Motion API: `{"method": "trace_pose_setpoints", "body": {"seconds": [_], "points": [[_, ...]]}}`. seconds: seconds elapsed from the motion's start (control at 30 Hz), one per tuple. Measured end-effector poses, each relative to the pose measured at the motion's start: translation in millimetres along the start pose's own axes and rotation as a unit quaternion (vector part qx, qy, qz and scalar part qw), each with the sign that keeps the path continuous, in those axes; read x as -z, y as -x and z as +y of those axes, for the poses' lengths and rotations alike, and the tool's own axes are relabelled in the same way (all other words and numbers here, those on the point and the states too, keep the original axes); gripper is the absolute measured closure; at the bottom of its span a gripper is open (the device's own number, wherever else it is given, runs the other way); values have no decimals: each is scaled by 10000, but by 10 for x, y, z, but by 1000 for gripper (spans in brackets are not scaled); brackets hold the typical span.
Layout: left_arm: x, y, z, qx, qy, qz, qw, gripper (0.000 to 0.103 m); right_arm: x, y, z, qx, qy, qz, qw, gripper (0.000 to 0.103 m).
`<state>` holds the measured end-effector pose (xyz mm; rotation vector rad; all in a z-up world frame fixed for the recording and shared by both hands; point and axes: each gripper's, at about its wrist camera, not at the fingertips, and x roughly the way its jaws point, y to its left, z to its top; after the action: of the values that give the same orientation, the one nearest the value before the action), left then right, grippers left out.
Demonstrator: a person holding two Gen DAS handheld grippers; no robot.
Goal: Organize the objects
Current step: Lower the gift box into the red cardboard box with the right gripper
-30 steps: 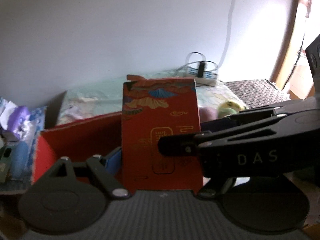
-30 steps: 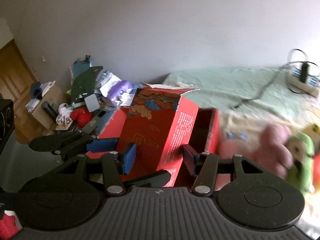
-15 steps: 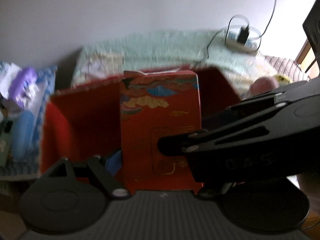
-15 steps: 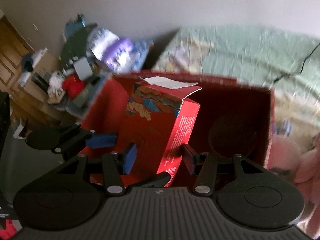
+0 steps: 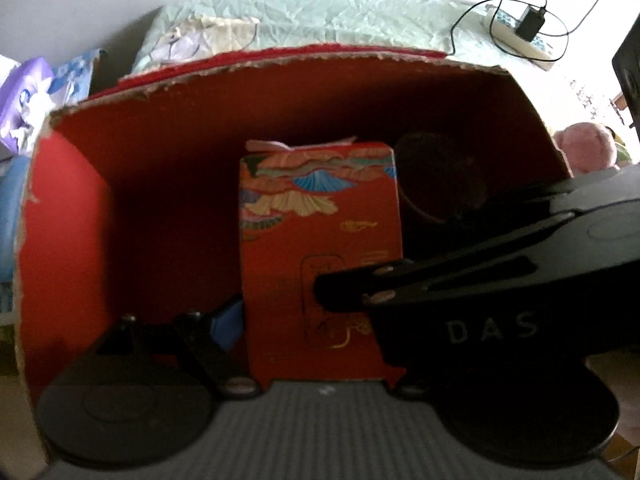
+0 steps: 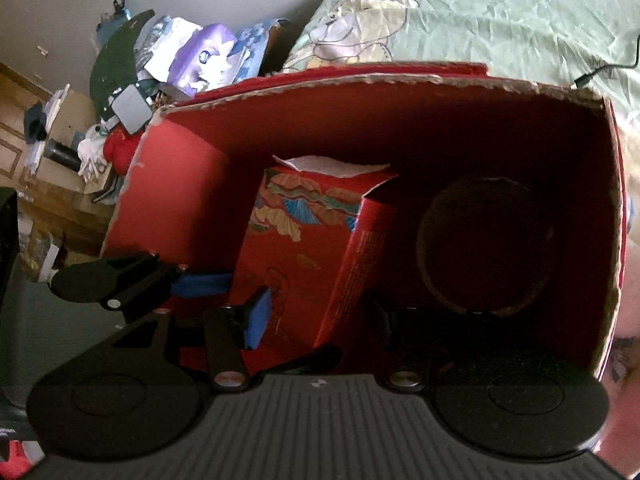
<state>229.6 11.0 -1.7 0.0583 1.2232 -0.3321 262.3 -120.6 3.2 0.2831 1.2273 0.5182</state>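
A tall red carton (image 5: 320,248) with a fan-and-cloud pattern stands upright inside a big open red cardboard box (image 5: 280,80). My left gripper (image 5: 316,320) is shut on the carton's sides, and its blue pad (image 5: 228,322) shows on the left. My right gripper (image 6: 316,312) is also shut on the same carton (image 6: 308,248), down inside the box (image 6: 380,92). The right gripper's finger crosses the carton's front in the left wrist view (image 5: 440,280). The carton's torn white top flap (image 6: 332,165) stands open.
A dark round bowl-like thing (image 6: 484,248) lies in the box to the right of the carton. The box sits on a green bed sheet (image 6: 500,20). A cluttered pile (image 6: 168,68) is at the left, a power strip with cable (image 5: 524,36) at the back, a pink plush toy (image 5: 584,152) at the right.
Both grippers have lowered the carton from above the box rim down into the box. The box walls now surround it. The grip on the carton has not changed.
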Motion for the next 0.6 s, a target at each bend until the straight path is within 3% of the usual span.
{"method": "trace_pose_setpoints", "body": {"seconds": [0.6], "points": [[-57,-164,25,364,124,293,9988,22,34,-5,-68,423,-130,-274,9986,46]]}}
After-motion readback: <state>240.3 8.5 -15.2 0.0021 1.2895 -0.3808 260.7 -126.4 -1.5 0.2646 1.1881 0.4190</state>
